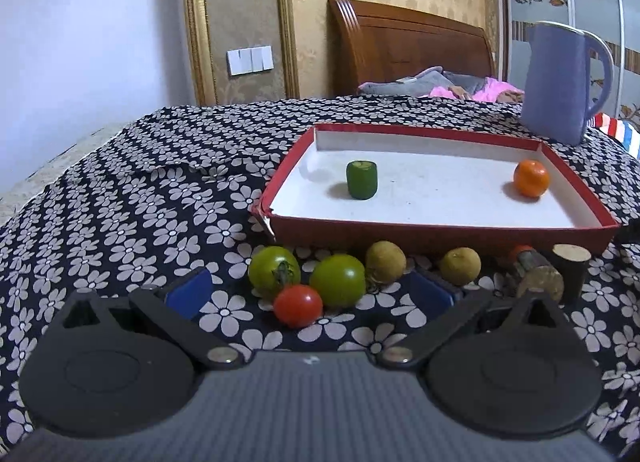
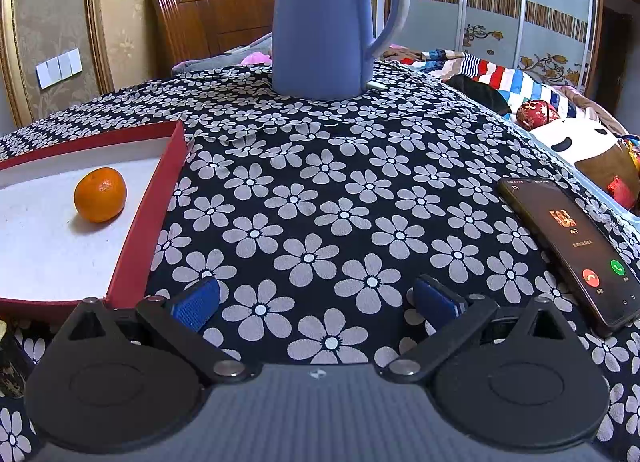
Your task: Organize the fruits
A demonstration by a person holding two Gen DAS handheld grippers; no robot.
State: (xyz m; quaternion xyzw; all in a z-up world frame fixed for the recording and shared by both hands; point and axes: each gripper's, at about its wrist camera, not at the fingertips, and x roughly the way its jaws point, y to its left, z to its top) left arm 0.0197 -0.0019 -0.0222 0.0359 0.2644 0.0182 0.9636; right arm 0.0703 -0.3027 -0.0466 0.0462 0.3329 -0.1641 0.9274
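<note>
A red tray (image 1: 432,236) with a white floor holds a green cucumber piece (image 1: 362,179) and an orange mandarin (image 1: 531,177). In front of it on the flowered cloth lie two green tomatoes (image 1: 274,270) (image 1: 338,280), a red tomato (image 1: 298,305) and two brownish kiwis (image 1: 385,262) (image 1: 460,266). My left gripper (image 1: 310,290) is open and empty, its blue pads either side of the tomatoes. My right gripper (image 2: 318,302) is open and empty over bare cloth, right of the tray (image 2: 152,201) and the mandarin (image 2: 100,193).
A blue kettle (image 2: 324,21) stands behind the tray (image 1: 560,81). Two dark cylinders with cut ends (image 1: 540,278) (image 1: 570,266) lie right of the kiwis. A phone with a call screen (image 2: 568,246) lies at the right. A bed with pillows is beyond.
</note>
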